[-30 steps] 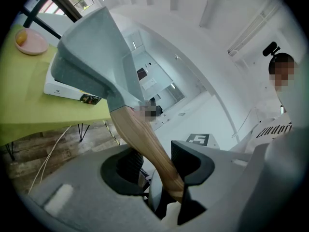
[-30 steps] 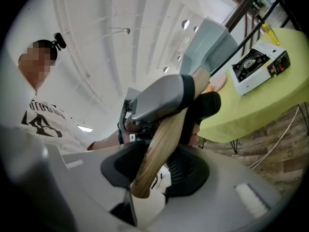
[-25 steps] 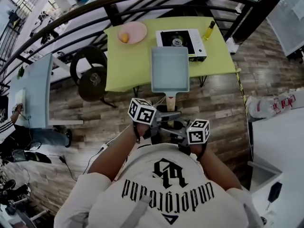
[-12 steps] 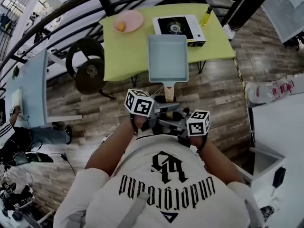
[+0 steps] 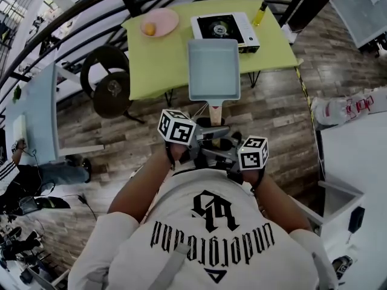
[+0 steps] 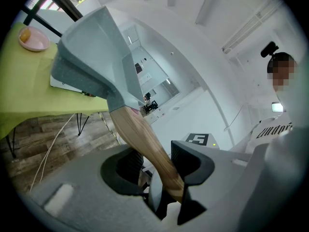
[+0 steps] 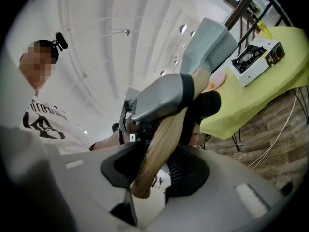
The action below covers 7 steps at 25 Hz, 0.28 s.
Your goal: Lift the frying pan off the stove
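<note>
Where the frying pan [image 5: 213, 70] hangs in the head view, it is clear of the stove [image 5: 224, 28] and held in the air above the near part of the green bench [image 5: 156, 65], with its near end reaching out past the bench edge over the wooden floor [image 5: 275, 119]. The pan is a grey-blue rectangle. Its long axis runs straight away from the person, so the open tray end points toward the stove and the wooden handle [image 5: 215, 112] points back at the person's chest.

The left gripper view looks up at the pan's underside [image 6: 94, 47], tilted above the bench, with the handle [image 6: 145, 139] slanting down into the jaws.

Both grippers are clamped on that handle. The left gripper [image 5: 211, 130] comes in from the left, and its own view shows its jaws [image 6: 157, 161] pressed on either side of the wood. The right gripper [image 5: 221, 149] takes the handle nearer its free end. In the right gripper view the handle [image 7: 161, 139] sits squeezed between the jaws [image 7: 159, 163], and the left gripper's grey jaw grips the handle farther up, nearer the pan [image 7: 210, 47].

The stove [image 7: 253, 57] stands beyond the pan and a little to the right. A yellow bottle [image 5: 260, 14] is just beside the stove, and a pink plate [image 5: 164, 18] lies at the far left corner of the bench.
</note>
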{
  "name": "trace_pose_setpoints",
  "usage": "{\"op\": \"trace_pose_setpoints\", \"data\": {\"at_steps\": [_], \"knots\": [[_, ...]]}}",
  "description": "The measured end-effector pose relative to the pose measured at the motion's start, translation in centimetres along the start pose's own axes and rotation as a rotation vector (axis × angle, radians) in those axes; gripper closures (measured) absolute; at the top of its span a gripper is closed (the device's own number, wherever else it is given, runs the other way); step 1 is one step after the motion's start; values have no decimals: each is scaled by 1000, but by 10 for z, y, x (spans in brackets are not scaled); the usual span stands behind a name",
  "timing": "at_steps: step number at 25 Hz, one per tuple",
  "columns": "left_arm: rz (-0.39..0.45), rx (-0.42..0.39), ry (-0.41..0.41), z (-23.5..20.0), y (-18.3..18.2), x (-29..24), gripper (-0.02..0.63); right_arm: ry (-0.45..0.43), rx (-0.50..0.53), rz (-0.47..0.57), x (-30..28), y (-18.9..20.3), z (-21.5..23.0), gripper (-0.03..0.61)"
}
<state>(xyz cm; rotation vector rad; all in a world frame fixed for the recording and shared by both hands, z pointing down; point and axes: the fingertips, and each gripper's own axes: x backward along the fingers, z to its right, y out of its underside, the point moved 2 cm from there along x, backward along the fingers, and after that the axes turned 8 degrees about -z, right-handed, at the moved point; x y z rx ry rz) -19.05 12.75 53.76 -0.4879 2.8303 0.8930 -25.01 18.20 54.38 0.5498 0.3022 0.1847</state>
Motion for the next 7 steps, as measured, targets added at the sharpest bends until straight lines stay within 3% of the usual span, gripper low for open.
{"op": "trace_pose_setpoints", "data": {"at_steps": [7], "knots": [[-6, 6, 4, -1, 3, 0, 420, 1, -9, -4, -1, 3, 1, 443]]}}
